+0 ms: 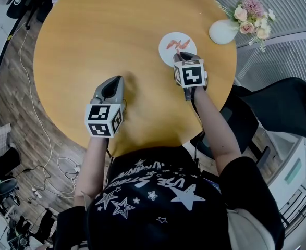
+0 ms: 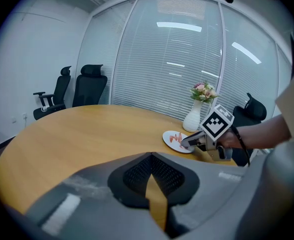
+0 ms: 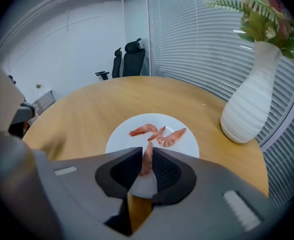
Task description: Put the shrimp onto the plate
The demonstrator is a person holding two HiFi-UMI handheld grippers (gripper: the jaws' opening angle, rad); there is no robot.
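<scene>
Right gripper (image 3: 145,150) is pinching one shrimp (image 3: 146,165) at the plate (image 3: 189,145); left gripper (image 2: 152,156) is resting closed.

Hidden or unclear: in the head view the right gripper's marker cube (image 1: 189,73) is covering its jaws and the plate's near rim, so the held shrimp is not showing there. In the left gripper view the shrimp on the plate are reading only as small pink streaks. The right gripper view is cutting off the flowers above the white vase (image 3: 249,101), and it is not showing whether the held shrimp is touching the plate. Right jaws are standing narrowly apart, pads pressing the shrimp on both sides, its far end pointing at two other shrimp (image 3: 159,132) lying on the plate. Left jaws are meeting pad to pad with nothing between them, low over the round wooden table (image 1: 100,35), well apart from the plate.
</scene>
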